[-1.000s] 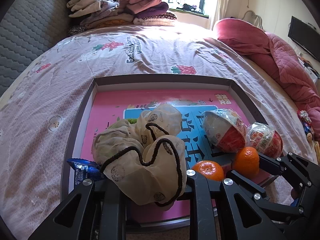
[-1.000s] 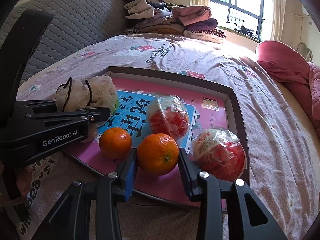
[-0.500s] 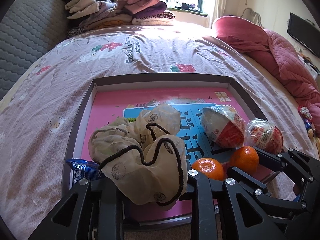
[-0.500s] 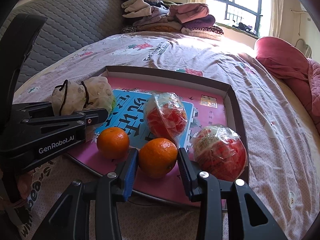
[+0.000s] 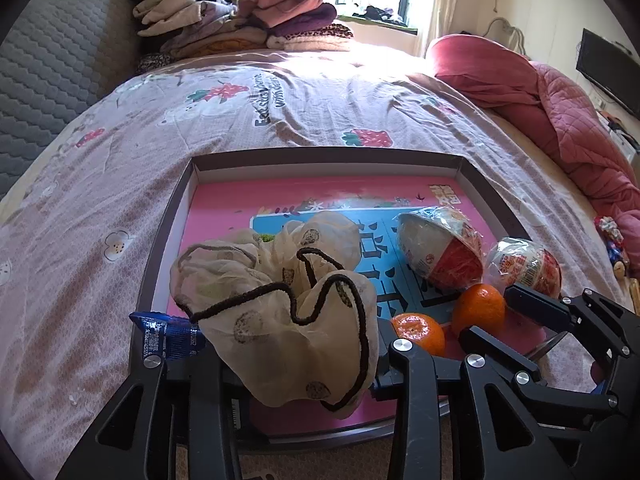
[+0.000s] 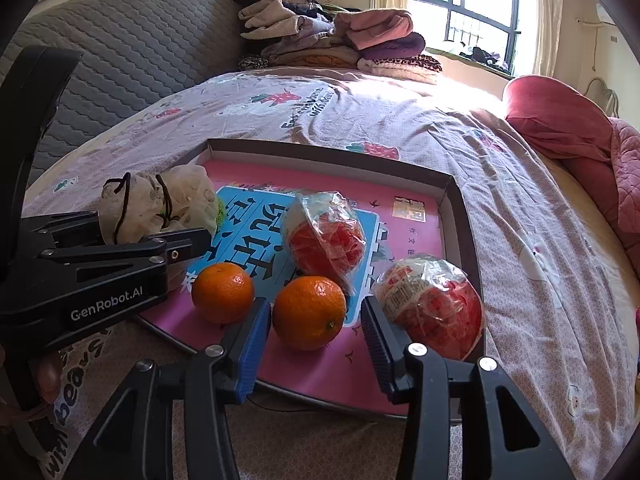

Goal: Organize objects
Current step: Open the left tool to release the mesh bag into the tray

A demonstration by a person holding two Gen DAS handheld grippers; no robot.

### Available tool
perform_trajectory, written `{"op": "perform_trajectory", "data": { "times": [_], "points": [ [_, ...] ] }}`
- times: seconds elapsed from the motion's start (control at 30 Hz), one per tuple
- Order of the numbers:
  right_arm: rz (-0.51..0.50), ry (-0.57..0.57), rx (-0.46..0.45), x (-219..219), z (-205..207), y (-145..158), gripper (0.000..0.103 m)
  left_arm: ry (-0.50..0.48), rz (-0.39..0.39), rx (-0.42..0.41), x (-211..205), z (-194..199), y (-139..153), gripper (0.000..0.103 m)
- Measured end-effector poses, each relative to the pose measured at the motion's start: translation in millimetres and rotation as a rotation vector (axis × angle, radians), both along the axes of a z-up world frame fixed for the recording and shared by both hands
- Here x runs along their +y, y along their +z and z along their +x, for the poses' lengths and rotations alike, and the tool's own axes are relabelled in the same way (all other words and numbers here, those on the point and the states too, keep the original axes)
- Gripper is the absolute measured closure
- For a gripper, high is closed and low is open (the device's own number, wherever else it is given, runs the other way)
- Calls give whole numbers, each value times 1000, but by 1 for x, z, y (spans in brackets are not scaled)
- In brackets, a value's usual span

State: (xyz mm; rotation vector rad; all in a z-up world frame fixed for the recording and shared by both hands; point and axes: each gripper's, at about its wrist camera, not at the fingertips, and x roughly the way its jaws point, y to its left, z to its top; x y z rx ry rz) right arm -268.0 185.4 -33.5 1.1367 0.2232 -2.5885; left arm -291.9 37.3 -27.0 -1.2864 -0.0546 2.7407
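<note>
Notably, left hand-held gripper (image 5: 276,364) clamped on drawstring pouch (image 5: 280,304) at tray's (image 5: 320,158) near-left corner; right hand-held gripper (image 6: 316,332) apart, straddling a mandarin (image 6: 309,312). Only left view shows blue wrapper (image 5: 168,334).

The far half of the tray (image 5: 472,168) lies bare, so there is room to pass behind the bag (image 5: 280,304) and the two wrapped eggs (image 6: 326,236). The near half is crowded: two oranges (image 6: 309,312) sit close together, one between the spread jaws of the right gripper (image 6: 314,344), with an egg just beside the right jaw. The bag fills the left gripper (image 5: 276,376) mouth. The tray's raised rim blocks low sideways entry.
</note>
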Motion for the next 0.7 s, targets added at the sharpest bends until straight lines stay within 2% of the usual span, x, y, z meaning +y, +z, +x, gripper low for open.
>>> {"op": "perform_trajectory", "data": {
  "times": [0.1, 0.6, 0.7],
  "points": [
    [2, -5, 8, 1, 0, 2, 53, 4, -6, -1, 1, 1, 1, 54],
    [-9, -10, 51, 4, 4, 18, 50, 22, -23, 29, -3, 7, 19, 44],
    [-13, -15, 59, 5, 4, 22, 50, 36, -39, 42, -4, 10, 23, 36]
  ]
}}
